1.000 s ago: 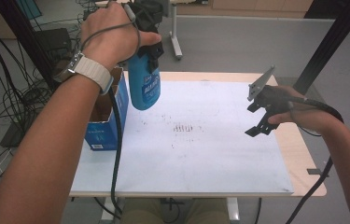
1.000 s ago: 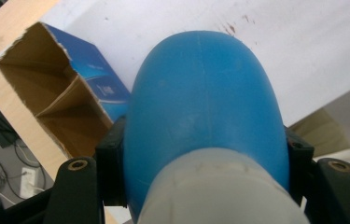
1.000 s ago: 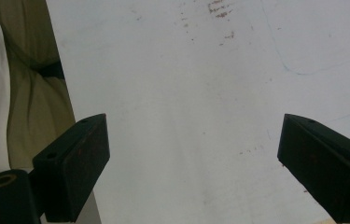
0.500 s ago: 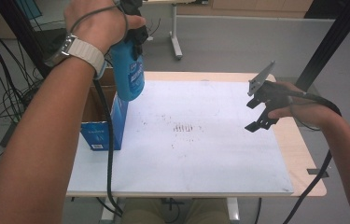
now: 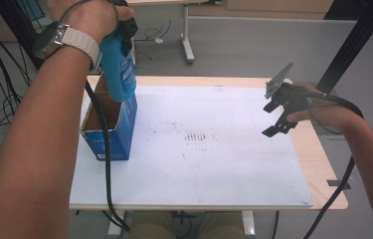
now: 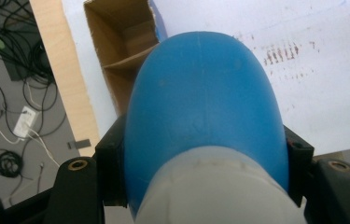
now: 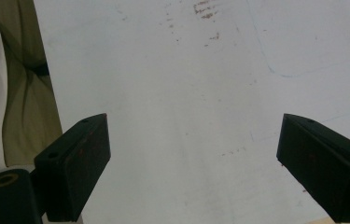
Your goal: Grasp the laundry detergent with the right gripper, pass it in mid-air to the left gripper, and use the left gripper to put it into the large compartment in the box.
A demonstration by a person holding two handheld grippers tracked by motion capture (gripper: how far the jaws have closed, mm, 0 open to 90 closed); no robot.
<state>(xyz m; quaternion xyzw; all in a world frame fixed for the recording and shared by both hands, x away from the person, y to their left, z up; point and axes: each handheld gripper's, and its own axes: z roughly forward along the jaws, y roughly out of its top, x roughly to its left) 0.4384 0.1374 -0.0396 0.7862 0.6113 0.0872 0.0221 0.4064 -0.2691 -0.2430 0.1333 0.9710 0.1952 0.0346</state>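
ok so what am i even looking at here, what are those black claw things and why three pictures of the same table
A person sits at a table holding a hand-operated, two-jaw gripper in each hand. The wide picture comes from a fixed camera above the person, looking down on the table. The other two come from small cameras riding on each gripper, looking along its jaws.

The left gripper is clamped on a blue bottle, held in the air above an open blue cardboard box with a divider inside. Its own camera shows the bottle up close between the jaws.

The right gripper is open and holds nothing, above the white sheet covering the table.
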